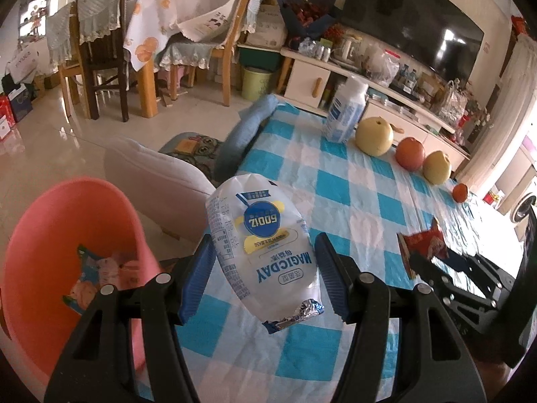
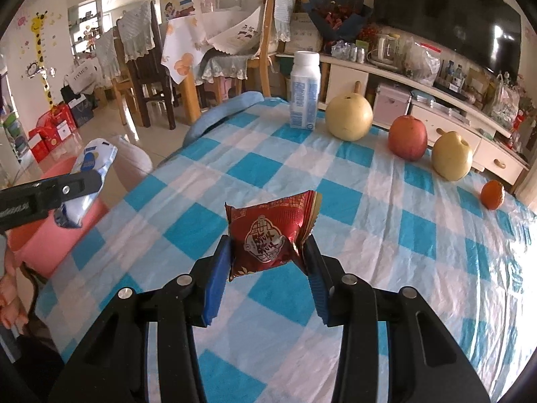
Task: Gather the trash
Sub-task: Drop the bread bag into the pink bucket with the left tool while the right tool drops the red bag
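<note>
Two hand-held grippers are in use, each clamped on one piece of trash. The left hand-held gripper (image 1: pixel 265 262) grasps a white and blue "MAGIC DAY" pouch (image 1: pixel 260 241) between its blue pads, the pouch held above the table (image 1: pixel 352 181) with its crumpled foil end toward the camera. The right hand-held gripper (image 2: pixel 268 252) grasps one red snack wrapper (image 2: pixel 272 235), pinched at both sides and lifted clear of the checked cloth.

To the left of and below the left hand-held gripper stands one pink bin (image 1: pixel 50 235), with a few wrappers already lying inside; their exact number cannot be told. From the right wrist view the same bin sits beyond the table's left edge, beneath the left hand-held gripper and its pouch.

Ahead of both hand-held grippers, along the far edge of the table, stands one white and blue bottle (image 2: pixel 304 90), upright, and to its right a row of four fruits: a yellow pear (image 2: pixel 349 117), a red apple (image 2: pixel 407 137), a second yellow pear (image 2: pixel 451 156) and a small orange (image 2: pixel 492 194), all well apart from both hand-held grippers. One blue cloth (image 2: pixel 221 114) hangs over the far left corner.
</note>
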Motion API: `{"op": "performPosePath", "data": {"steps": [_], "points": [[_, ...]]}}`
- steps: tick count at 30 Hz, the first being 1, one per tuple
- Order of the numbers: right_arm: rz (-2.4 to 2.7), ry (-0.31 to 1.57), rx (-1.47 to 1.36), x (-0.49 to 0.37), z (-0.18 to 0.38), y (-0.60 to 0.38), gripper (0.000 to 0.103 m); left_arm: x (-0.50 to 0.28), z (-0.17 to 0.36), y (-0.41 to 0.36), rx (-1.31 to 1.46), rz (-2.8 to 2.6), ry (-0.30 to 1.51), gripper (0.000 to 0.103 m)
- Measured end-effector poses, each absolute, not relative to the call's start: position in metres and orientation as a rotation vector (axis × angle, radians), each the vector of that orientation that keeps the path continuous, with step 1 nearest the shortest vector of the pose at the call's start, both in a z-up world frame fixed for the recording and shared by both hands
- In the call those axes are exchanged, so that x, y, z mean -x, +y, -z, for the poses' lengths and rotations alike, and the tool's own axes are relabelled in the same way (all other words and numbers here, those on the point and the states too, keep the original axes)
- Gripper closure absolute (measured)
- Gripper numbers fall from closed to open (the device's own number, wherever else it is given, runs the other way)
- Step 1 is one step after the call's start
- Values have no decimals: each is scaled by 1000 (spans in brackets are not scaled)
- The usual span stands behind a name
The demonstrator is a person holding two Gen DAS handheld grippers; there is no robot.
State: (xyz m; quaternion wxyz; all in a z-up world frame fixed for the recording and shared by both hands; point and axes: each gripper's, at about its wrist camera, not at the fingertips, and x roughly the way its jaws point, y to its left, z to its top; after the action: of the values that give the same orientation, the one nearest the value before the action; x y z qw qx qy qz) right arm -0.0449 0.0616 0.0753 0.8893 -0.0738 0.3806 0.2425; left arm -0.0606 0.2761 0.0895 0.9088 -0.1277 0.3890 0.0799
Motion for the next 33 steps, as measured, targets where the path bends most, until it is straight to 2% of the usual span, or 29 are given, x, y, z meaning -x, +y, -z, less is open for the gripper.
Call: {"op": "performPosePath", "data": {"steps": [10,33], "points": [[-595,772,87,71,-97,86,59,76,-104,312,276,-272,750,41],[-900,683,250,148,-126,246,59,125,-113,419,414,-498,688,41]]}}
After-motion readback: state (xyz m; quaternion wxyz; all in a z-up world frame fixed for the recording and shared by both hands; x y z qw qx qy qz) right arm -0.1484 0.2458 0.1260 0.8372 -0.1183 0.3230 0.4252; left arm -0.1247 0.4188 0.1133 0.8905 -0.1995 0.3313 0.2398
